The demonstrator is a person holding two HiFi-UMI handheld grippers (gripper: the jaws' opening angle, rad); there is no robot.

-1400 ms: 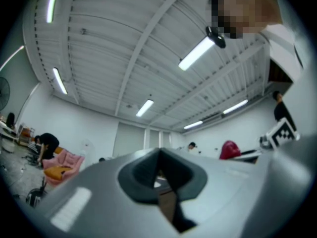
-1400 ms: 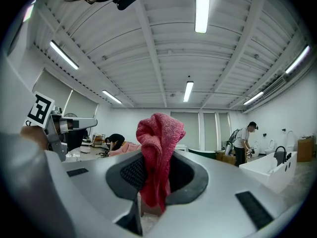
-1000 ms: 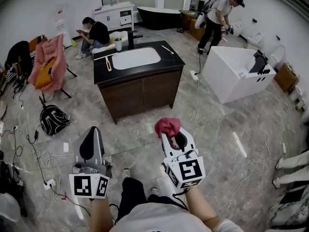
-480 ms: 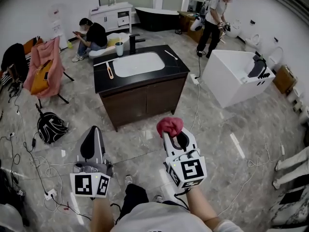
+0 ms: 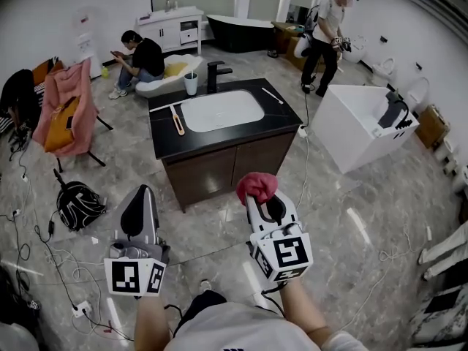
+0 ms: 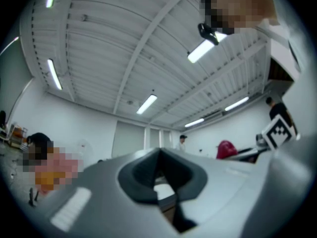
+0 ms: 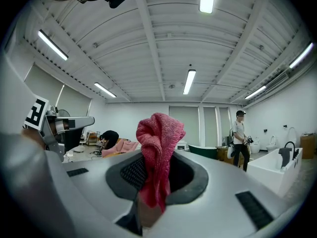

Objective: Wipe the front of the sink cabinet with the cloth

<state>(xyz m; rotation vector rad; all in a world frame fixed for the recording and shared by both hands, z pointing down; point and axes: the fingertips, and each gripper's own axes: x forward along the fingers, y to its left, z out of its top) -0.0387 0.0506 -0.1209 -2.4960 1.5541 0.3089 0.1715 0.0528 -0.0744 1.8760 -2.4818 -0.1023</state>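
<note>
The sink cabinet [image 5: 223, 159] has a dark brown two-door front, a black top and a white basin; it stands ahead of me on the grey floor. My right gripper [image 5: 259, 196] is shut on a pink-red cloth [image 5: 256, 186], which bunches up above its jaws [image 7: 157, 157]. It hangs a short way in front of the cabinet's right door, apart from it. My left gripper [image 5: 139, 212] is shut with nothing in it, held lower left of the cabinet. In the left gripper view the cabinet's corner [image 6: 166, 195] peeks through the gap.
A white bathtub [image 5: 362, 119] stands to the right, with a cable across the floor. A black backpack [image 5: 77, 196] and cables lie at left. A chair with pink clothing [image 5: 66, 108] is further left. One person sits behind the cabinet [image 5: 142, 57]; another stands at the back right [image 5: 329, 28].
I have come closer to the cabinet, which now sits lower and larger in the head view. Both grippers keep their pose; the cloth stays clamped in the right one.
</note>
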